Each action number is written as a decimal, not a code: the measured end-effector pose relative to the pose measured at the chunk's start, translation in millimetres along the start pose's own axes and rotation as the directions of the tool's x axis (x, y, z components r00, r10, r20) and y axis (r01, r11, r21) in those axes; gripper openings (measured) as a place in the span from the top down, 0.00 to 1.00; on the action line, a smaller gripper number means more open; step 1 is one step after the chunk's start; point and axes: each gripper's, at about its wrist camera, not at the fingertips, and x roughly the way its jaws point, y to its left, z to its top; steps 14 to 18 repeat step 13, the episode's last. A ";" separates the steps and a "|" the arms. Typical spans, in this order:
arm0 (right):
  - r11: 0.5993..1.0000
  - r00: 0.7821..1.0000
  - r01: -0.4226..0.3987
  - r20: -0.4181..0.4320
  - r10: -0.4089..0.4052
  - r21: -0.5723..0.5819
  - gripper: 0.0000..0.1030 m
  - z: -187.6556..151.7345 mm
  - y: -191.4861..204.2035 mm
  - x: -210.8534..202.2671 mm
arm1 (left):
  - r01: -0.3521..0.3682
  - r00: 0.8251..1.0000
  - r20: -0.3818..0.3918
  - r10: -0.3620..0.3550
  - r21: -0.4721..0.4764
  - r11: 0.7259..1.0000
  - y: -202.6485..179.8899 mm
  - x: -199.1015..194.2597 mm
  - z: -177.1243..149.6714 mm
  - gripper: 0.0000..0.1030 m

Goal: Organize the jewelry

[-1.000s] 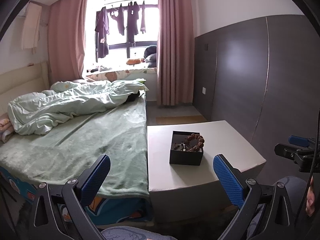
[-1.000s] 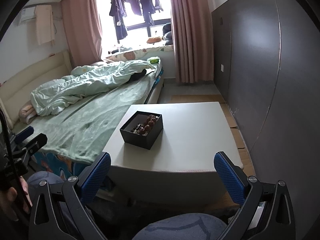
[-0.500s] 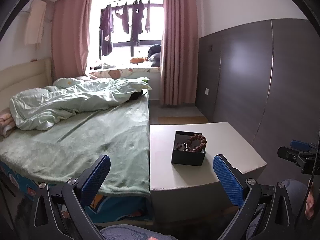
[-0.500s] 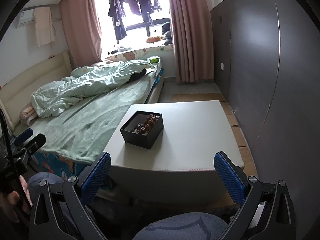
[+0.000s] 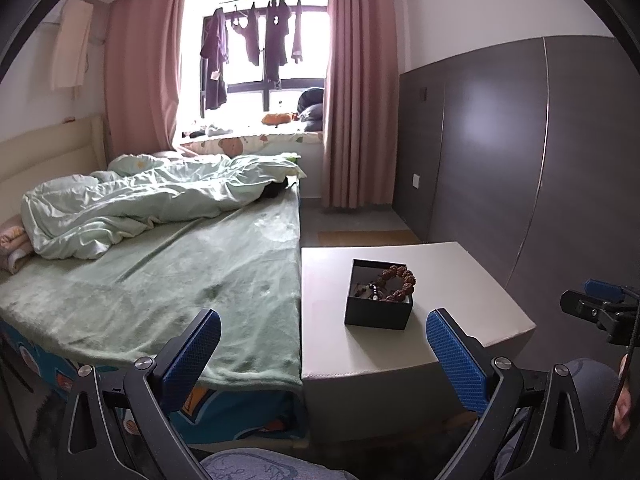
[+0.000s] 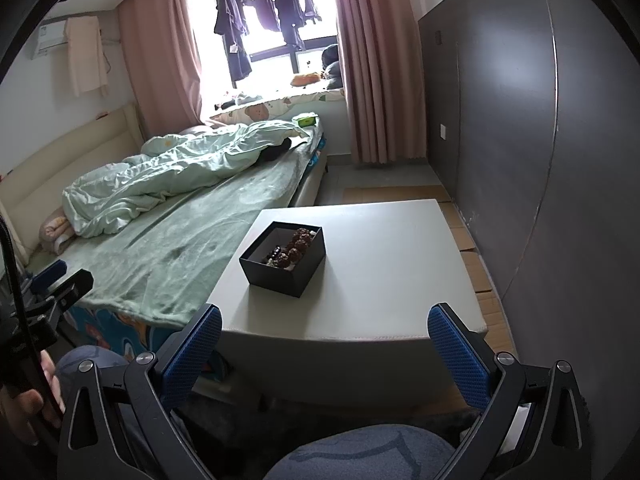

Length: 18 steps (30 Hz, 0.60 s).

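Bracelets (image 5: 394, 282) sit tangled in the black box (image 6: 282, 258) mid-table (image 6: 392, 280), both tongs, left (image 5: 322, 352) and right (image 6: 324, 350), spread wide, empty and well short, so a careless pinch could drag neighbouring strands out.

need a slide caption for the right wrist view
Open right tongs face a black square box of brown bead bracelets on a white table beside a green-sheeted bed.

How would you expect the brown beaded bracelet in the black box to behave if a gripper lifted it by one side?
The brown beaded bracelet is a loop of separate knobbly beads, so it would probably sag rather than hold its shape. It overlaps darker beads in the black box, so it might drag them.
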 end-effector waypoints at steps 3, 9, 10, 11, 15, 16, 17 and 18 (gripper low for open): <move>1.000 1.000 -0.001 -0.002 0.001 0.007 0.00 -0.3 -0.6 -0.4 | 0.008 1.000 0.004 -0.008 0.008 1.000 -1.8 -1.9 0.0 0.00; 1.000 1.000 -0.006 0.000 0.006 0.011 0.00 -1.0 -0.1 -1.7 | 0.002 1.000 0.012 -0.002 0.009 1.000 -0.2 -6.5 -2.1 0.00; 1.000 1.000 -0.007 0.000 0.007 0.013 0.00 -1.1 0.0 -1.6 | 0.004 1.000 0.010 -0.004 0.007 1.000 0.5 -6.3 -2.5 0.00; 1.000 1.000 -0.008 -0.001 0.008 0.016 0.00 -1.5 0.5 -1.9 | 0.007 1.000 0.006 -0.007 0.003 1.000 1.6 -5.6 -2.4 0.00; 1.000 1.000 -0.012 -0.003 0.012 0.019 0.00 -2.2 0.9 -2.2 | 0.010 1.000 0.000 -0.010 -0.004 1.000 3.6 -3.7 -2.8 0.00; 1.000 1.000 -0.012 -0.003 0.012 0.019 0.00 -2.2 0.9 -2.2 | 0.010 1.000 0.000 -0.010 -0.004 1.000 3.6 -3.7 -2.8 0.00; 1.000 1.000 -0.012 -0.003 0.012 0.019 0.00 -2.2 0.9 -2.2 | 0.010 1.000 0.000 -0.010 -0.004 1.000 3.6 -3.7 -2.8 0.00; 1.000 1.000 -0.012 -0.003 0.012 0.019 0.00 -2.2 0.9 -2.2 | 0.010 1.000 0.000 -0.010 -0.004 1.000 3.6 -3.7 -2.8 0.00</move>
